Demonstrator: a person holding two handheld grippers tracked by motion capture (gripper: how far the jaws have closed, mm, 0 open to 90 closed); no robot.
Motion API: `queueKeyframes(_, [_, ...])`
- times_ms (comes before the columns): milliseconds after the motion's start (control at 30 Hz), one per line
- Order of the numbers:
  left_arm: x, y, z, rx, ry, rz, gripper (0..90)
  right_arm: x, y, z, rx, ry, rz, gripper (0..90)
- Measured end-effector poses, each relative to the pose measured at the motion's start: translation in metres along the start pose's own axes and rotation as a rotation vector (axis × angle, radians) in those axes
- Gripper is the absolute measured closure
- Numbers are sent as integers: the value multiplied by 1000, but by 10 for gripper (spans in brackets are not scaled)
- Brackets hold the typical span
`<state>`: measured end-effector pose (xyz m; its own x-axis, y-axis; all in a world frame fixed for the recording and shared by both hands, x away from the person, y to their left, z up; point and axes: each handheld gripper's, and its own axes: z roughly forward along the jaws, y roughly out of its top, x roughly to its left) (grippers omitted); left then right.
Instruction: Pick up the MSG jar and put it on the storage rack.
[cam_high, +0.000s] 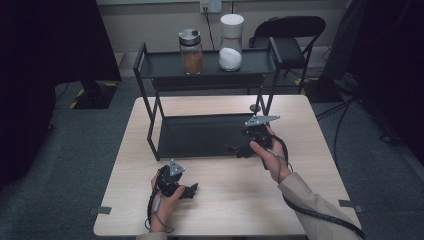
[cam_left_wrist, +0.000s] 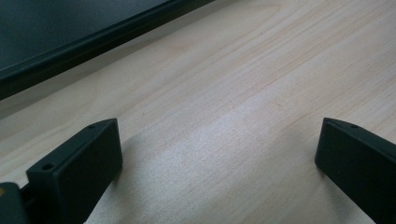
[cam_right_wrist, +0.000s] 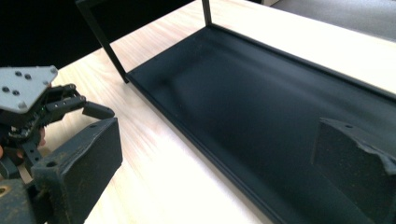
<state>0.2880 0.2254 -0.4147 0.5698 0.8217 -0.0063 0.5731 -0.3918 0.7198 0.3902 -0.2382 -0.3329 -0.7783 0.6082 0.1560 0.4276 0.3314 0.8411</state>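
Grippers idle at black two-tier metal rack (cam_high: 210, 135), nothing held.

Left gripper (cam_high: 191, 190) rests low over the pale wooden desk (cam_high: 230, 200), jaws spread wide and empty. Right gripper (cam_high: 239, 149), jaws likewise apart and empty, sits at the lower shelf's front right edge. Glass jar of brown powder (cam_high: 191, 52) and white-lidded jar of white grains (cam_high: 230, 42) stand together on the top shelf. Risk, in my judgement: a hurried upward reach could strike the frame and topple either jar.

We see a pale wood-grain table (cam_high: 220, 210) bearing a black metal two-tier rack (cam_high: 200, 135). Our grippers are black, each with a grey plate. One jar (cam_high: 191, 52) holds brown powder, another jar (cam_high: 230, 42) white grains under a white lid.
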Motion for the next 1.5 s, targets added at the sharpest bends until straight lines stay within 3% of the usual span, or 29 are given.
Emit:
queueKeyframes(900, [0, 0, 0, 0, 0, 0, 0, -3, -47, 0, 22, 19, 27, 4])
queueKeyframes(1500, [0, 0, 0, 0, 0, 0, 0, -5, -71, -8, 67, 11, 8, 7])
